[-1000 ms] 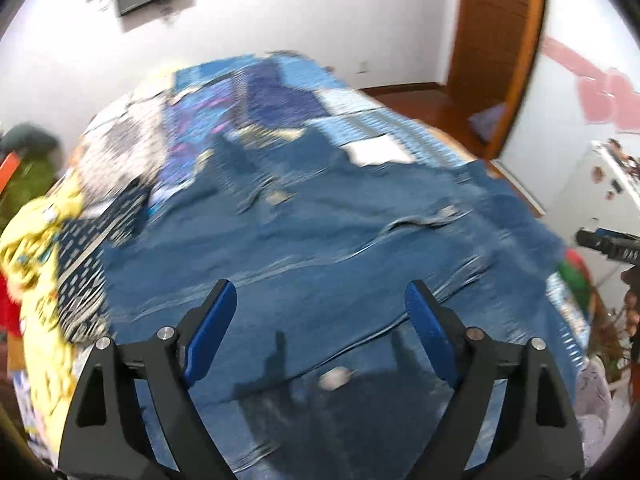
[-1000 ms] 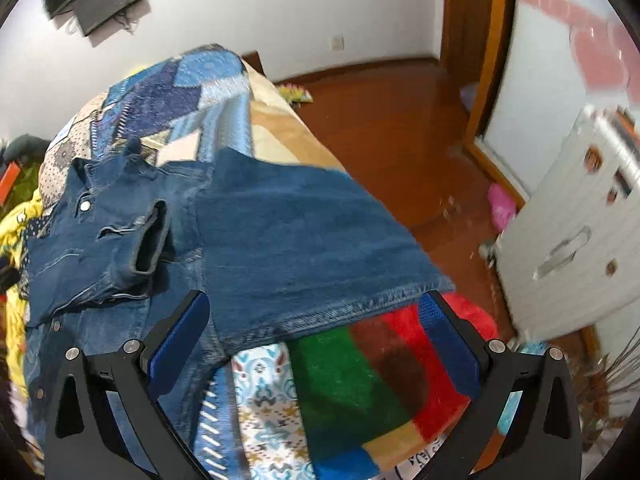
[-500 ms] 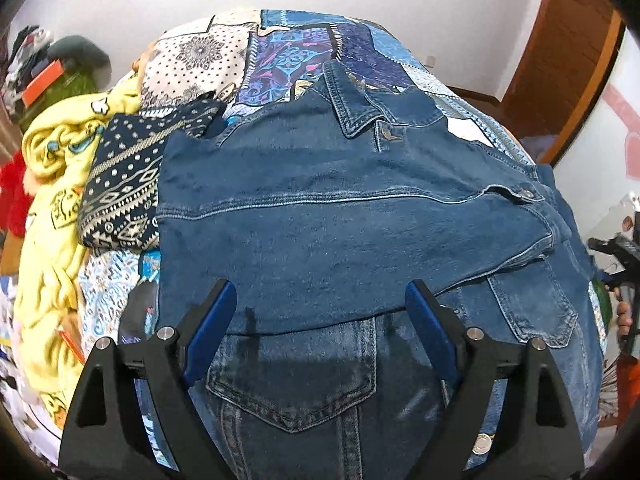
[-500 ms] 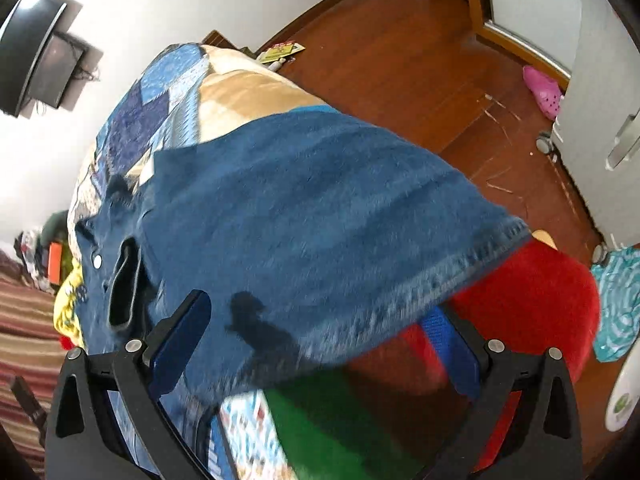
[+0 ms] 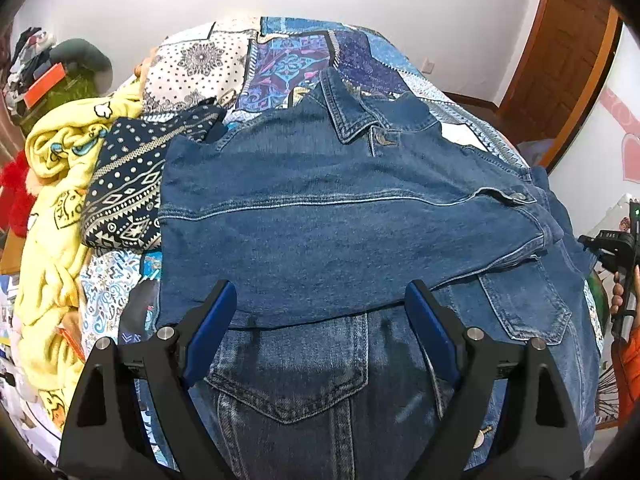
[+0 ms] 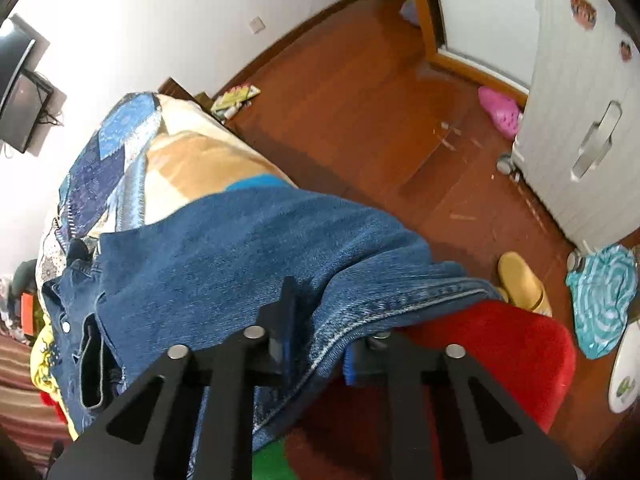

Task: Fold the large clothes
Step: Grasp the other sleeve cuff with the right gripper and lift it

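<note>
Denim jacket [image 5: 320, 216] is mid-blue with paler stitching and a washed-out lighter front panel. Under it, the patchwork quilt [image 5: 288, 64] mixes blues, purple and white squares with black dots. Beside that there's a navy scarf [image 5: 128, 188] with white geometric bands, plus a yellow blanket [image 5: 52, 240] with cartoon prints. Pads on the jaws are bright blue. Floor [image 6: 360, 120] is reddish-brown wood, with a pink clog [image 6: 500, 112] on it.

We count one denim jacket [image 5: 320, 216], two grippers [image 5: 320, 336] [image 6: 316, 336], and one quilt [image 5: 280, 64]. On the floor at three o'clock lie two slippers: one pink [image 6: 500, 112], one yellow [image 6: 524, 284].
</note>
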`<state>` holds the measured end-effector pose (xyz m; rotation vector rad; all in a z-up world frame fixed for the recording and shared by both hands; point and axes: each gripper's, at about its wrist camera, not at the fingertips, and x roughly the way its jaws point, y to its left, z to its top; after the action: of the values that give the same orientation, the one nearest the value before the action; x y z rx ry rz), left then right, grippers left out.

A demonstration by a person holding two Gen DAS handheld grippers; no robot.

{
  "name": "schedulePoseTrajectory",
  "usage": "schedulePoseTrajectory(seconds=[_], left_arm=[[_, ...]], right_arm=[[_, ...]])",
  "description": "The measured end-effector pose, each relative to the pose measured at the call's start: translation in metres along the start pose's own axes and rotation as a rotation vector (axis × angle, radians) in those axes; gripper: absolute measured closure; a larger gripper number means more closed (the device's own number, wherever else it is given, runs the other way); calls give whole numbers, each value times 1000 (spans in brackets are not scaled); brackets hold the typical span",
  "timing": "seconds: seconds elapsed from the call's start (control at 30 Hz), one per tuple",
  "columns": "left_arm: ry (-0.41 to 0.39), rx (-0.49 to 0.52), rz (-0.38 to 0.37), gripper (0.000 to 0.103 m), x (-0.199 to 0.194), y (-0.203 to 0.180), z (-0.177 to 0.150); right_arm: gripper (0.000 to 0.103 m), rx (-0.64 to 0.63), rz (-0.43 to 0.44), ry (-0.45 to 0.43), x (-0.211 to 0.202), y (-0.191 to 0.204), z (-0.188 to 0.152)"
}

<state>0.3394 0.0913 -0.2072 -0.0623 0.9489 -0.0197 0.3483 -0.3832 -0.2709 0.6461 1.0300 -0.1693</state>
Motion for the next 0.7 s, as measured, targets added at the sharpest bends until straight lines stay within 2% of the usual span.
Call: schedulePoseTrajectory(seconds=[0.13, 0.27, 0.47, 0.57, 0.7], left_arm=[[-19, 29, 9, 17, -9, -1, -2], [-33, 22, -5, 17, -16, 4, -4], [-62, -19, -19, 17, -30, 20, -10], [-73, -23, -21, 17, -38, 26, -14], [-91, -30, -27, 17, -47, 35, -17]], right_arm=[[93, -52, -3, -62, -24, 16, 2], [95, -129, 58, -146, -58, 49, 8], [95, -298, 178, -245, -108, 124, 2], [95, -367, 261, -245, -119, 159, -10], [95, -455, 372, -200, -117, 205, -37]])
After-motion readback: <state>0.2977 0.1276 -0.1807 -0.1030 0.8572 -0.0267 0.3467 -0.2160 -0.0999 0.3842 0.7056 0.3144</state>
